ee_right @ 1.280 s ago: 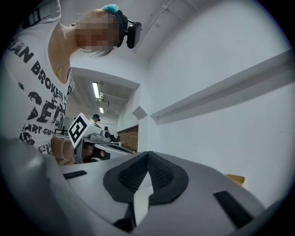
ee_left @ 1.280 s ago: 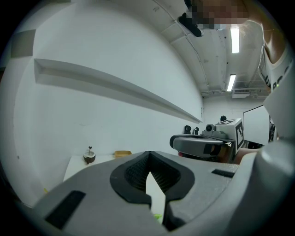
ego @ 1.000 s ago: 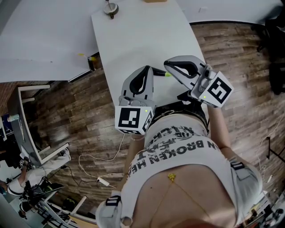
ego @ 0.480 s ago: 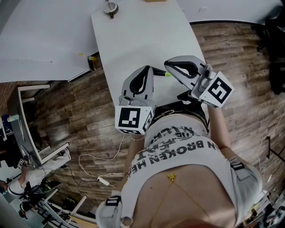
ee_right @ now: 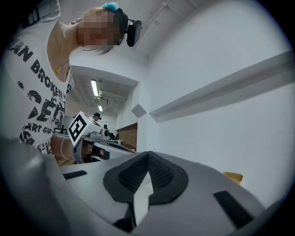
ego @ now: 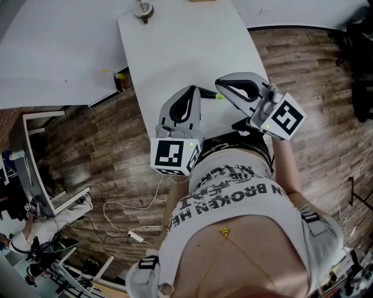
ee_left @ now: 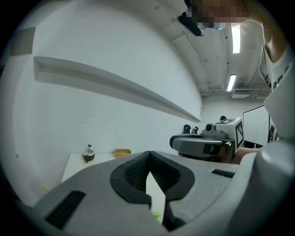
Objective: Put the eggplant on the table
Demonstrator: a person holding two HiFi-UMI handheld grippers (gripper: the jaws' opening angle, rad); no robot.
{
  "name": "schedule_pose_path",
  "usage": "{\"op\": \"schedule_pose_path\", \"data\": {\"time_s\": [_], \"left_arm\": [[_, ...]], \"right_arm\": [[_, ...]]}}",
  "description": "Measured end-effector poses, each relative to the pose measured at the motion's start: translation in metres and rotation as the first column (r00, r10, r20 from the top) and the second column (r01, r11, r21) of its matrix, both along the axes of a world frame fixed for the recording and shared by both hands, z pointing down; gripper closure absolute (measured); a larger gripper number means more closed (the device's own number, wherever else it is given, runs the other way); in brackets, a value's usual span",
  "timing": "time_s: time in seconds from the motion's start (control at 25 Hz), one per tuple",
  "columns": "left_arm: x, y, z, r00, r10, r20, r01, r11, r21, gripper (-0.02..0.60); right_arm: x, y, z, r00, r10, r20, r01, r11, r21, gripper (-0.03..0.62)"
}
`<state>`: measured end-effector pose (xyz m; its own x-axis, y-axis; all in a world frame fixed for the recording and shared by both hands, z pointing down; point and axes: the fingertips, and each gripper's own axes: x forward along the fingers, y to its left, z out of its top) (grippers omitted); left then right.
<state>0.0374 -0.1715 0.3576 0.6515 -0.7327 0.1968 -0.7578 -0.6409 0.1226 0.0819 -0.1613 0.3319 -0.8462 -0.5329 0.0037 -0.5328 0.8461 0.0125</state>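
Both grippers hover side by side over the near end of the white table (ego: 175, 52). My left gripper (ego: 194, 89) is shut with nothing between its jaws. The right gripper (ego: 219, 84) is shut and empty too, its tips close to the left one's. Between them on the table lies a dark slim eggplant (ego: 208, 93) with a bright green end, mostly hidden by the grippers. In the left gripper view a sliver of its green end (ee_left: 157, 215) shows below the closed jaws of my left gripper (ee_left: 148, 159). The right gripper view shows my right gripper (ee_right: 147, 156) closed, pointing level toward a white wall.
At the table's far end stand a small round bowl-like thing (ego: 144, 10) and a tan block (ego: 203, 1). A second white surface (ego: 52, 52) adjoins on the left. Wooden floor with cables (ego: 134, 206) surrounds the table; a white frame (ego: 41, 169) stands at left.
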Motion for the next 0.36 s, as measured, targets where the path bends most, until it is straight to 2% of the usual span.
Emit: {"op": "schedule_pose_path", "data": {"time_s": [0.36], "left_arm": [[-0.0079,-0.0074,0.0056,1.000,-0.002,-0.004,0.002,1.000,-0.004,0.575]], "right_arm": [[-0.0026,-0.0081,0.0079,1.000,0.015,-0.024,-0.015,1.000,0.002,0.586]]}}
